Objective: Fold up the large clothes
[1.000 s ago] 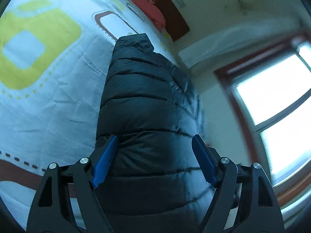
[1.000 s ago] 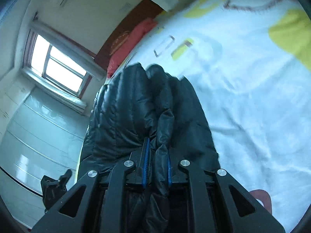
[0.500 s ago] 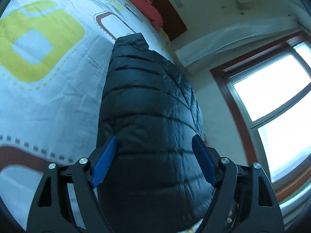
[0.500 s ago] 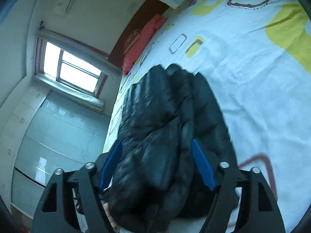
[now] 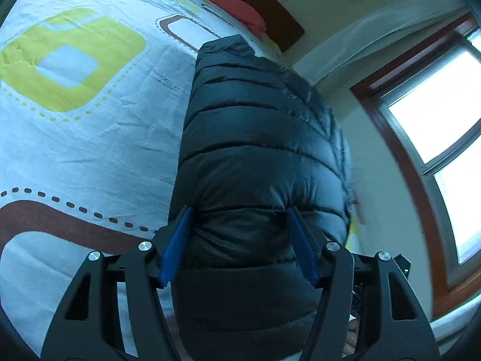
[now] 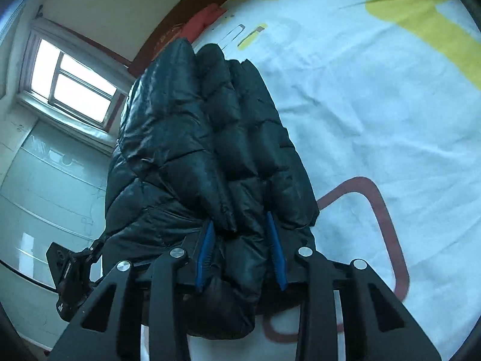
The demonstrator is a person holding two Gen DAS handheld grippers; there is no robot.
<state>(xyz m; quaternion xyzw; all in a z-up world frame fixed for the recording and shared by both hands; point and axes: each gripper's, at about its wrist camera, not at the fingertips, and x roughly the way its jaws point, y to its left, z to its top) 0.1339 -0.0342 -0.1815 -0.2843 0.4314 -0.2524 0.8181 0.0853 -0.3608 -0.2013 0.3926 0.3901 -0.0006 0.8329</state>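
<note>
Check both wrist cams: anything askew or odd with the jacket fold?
Slightly untidy. In the right wrist view the black puffer jacket lies bunched, one puffy flap riding over the rest, not flat. The right gripper straddles a fold; the left gripper straddles the smoother side. No damage visible.

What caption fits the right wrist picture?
Right tongs closing around a fold of the black puffer jacket lying on a patterned bedsheet.
</note>
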